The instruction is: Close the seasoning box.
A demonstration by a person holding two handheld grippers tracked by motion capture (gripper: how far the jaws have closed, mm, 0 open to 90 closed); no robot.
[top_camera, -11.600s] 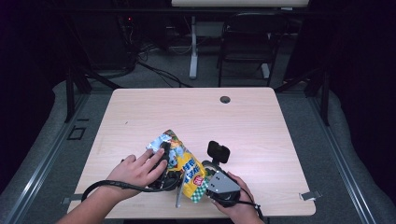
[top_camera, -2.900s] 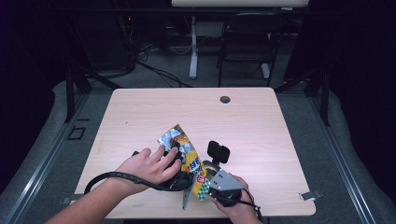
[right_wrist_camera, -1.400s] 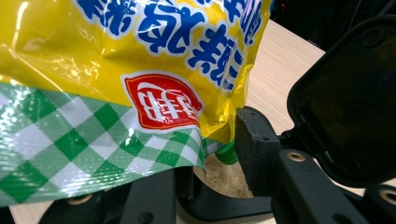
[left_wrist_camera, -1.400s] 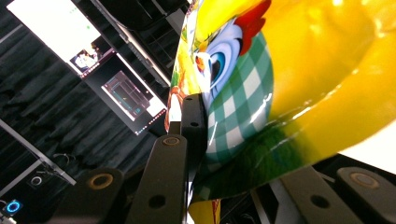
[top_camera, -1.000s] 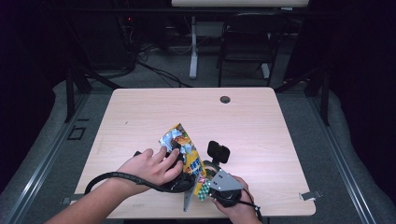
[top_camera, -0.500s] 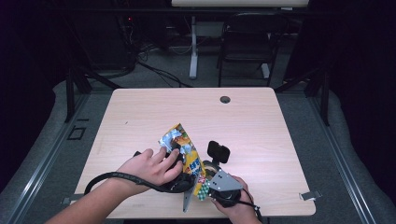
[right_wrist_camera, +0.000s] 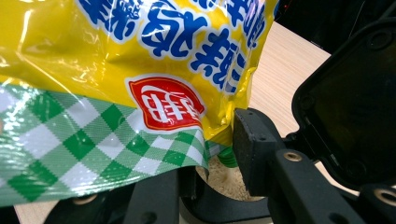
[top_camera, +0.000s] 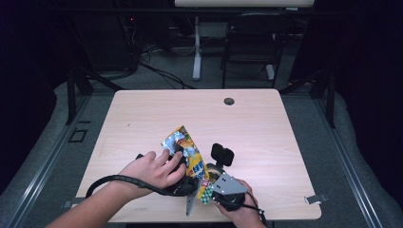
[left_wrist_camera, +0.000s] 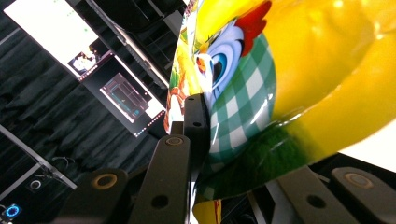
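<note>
Both tongs, the left gripper (top_camera: 187,183) and right gripper (top_camera: 209,187), pinch the yellow snack bag (top_camera: 190,156) near the table's (top_camera: 285,142) 6 o'clock edge.

The pale wooden surface (top_camera: 142,118) has a small round dark cable hole (top_camera: 229,101) near its far edge, toward 12 o'clock. Beyond that edge, a white post (top_camera: 196,52) stands on the grey floor (top_camera: 304,118), with a dark chair (top_camera: 249,47) just to its right at about 1 o'clock. Black cables (top_camera: 157,71) trail over the floor at 11 o'clock. In the left gripper view, lit screens (left_wrist_camera: 126,95) hang against a dark curtain.
</note>
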